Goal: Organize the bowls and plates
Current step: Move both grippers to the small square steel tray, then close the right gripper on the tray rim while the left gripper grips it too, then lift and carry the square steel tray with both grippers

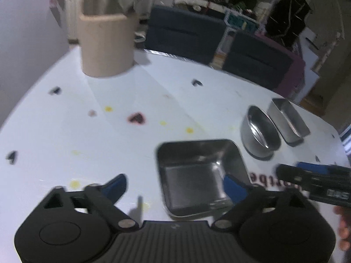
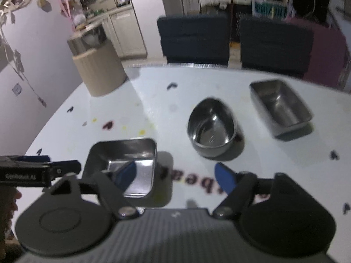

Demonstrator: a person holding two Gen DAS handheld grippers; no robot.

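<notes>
Three steel vessels stand on the white table (image 1: 65, 131). Nearest is a square dish (image 1: 197, 188) (image 2: 122, 153), then an oval bowl (image 1: 258, 135) (image 2: 211, 129), then a rectangular tray (image 1: 287, 120) (image 2: 279, 107) farthest right. My left gripper (image 1: 175, 185) is open above the square dish's near side, its right fingertip over the dish's right wall and its left one over bare table. My right gripper (image 2: 175, 174) is open too, its left fingertip over the dish's inside and its right one over the table. Neither presses on the dish. Each gripper shows in the other's view at the edge (image 1: 316, 179) (image 2: 39, 171).
A beige ribbed container (image 1: 107, 43) (image 2: 98, 70) holding a steel pot stands at the table's far left. Two dark chairs (image 1: 186, 35) (image 2: 193, 37) sit beyond the far edge. Small coloured stickers and printed letters (image 2: 188, 175) mark the tabletop. A hand (image 1: 344, 230) shows at the right.
</notes>
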